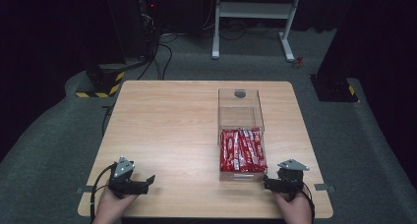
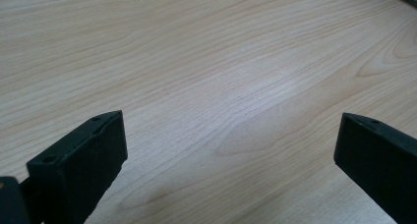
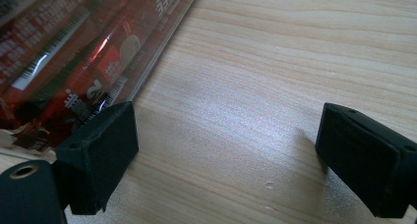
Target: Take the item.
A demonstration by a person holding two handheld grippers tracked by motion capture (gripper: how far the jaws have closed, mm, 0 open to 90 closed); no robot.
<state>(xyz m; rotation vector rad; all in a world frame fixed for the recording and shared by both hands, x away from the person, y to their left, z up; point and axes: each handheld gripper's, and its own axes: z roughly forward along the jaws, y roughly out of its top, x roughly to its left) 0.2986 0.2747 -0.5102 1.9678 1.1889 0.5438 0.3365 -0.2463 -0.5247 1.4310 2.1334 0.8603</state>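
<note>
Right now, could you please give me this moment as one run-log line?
left gripper: open, over bare table | right gripper: open, beside clear box | red packets: in box, untouched

At the lower left and lower right of the frame your bare hands each carry black tongs, the left tongs (image 1: 142, 183) and the right tongs (image 1: 268, 182), both topped by a grey three-cornered plate, trailing a black cable, with blocky matte jaws bearing small screw holes.
</note>
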